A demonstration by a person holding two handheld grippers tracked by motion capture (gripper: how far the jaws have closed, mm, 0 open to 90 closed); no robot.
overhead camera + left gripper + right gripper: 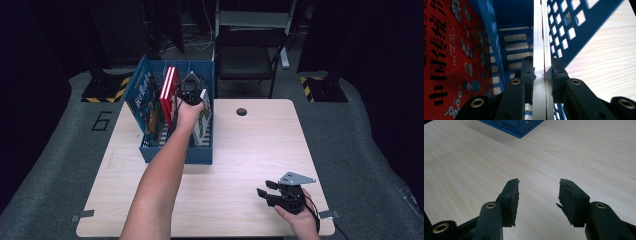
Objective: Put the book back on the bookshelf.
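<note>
White-edged book (539, 50) stands upright in the rightmost compartment of the blue crate (200, 156), clamped at its top edge between the jaws of the left gripper (540, 72). Just left, past a divider, stands a red book (446, 62). Near the table's (240, 150) near right corner, the right gripper (538, 195) hovers with jaws spread wide, holding nothing.

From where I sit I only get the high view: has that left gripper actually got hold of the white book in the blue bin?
Observer: Yes. In the left gripper view the left gripper has its jaws shut on the edge of the white book, one jaw on each side.
Operator: What's next to it?
Observer: A red book with black characters printed on its cover, beyond a blue divider.
Operator: And the other gripper?
Observer: The right gripper is open with nothing between its jaws, and the bare table lies beyond them.
</note>
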